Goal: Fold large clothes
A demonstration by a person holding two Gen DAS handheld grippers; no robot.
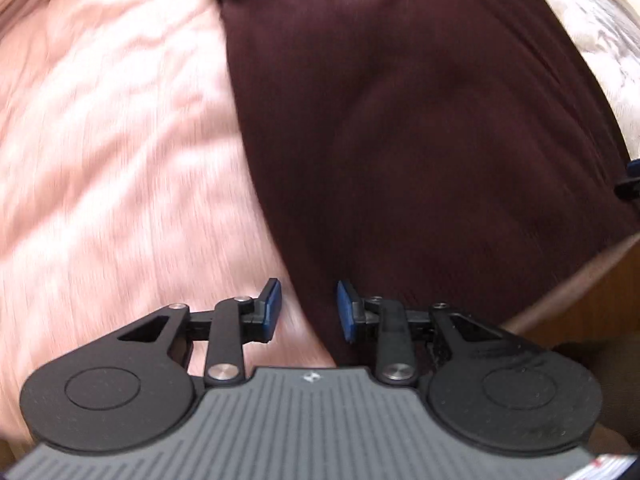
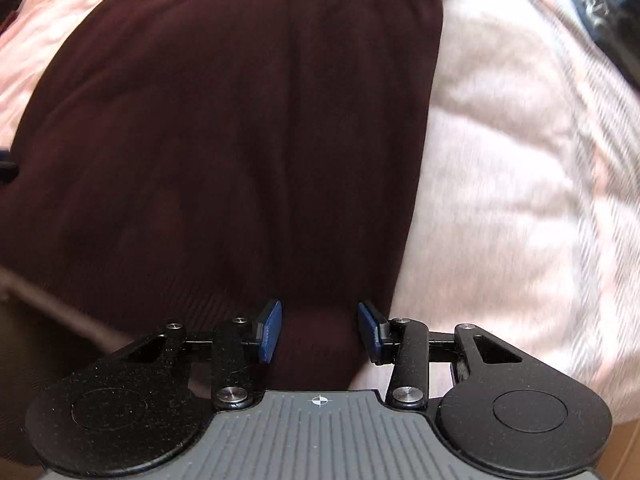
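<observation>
Left wrist view: pink bedspread [image 1: 112,140] fills the left half, creased, blurred by motion. Maroon garment [image 1: 400,120] lies flat on it, taking up the centre and right; its left edge runs as a slanted line from far centre to near centre. Far edge of garment shows a thicker hem-like band, detail too blurred to tell. Pale patterned fabric [image 1: 592,40] at far right, beyond the garment's right edge. A strip of brown wood [image 1: 600,300] at near right, past the edge of the bedding.

Left gripper [image 1: 308,310] points down over the garment's left edge. Blue pads [image 1: 272,304] stand apart with a clear gap; pink cover and maroon cloth show through the gap, below the fingers, nothing pinched. No contact with cloth visible.

A bit of the other gripper, blue and black, shows at the right rim of this view, beside the garment's right edge.

Right wrist view: garment [image 2: 224,140] fills left and centre, long soft folds running near to far. Its right edge is a fairly straight line; pink bedspread [image 2: 520,160] right of it. Dark blue cloth [image 2: 608,4] at far right corner, unclear what.

Right gripper [image 2: 320,330] over the garment's near right part, fingers apart, wider than the left pair, nothing between them but cloth lying below
</observation>
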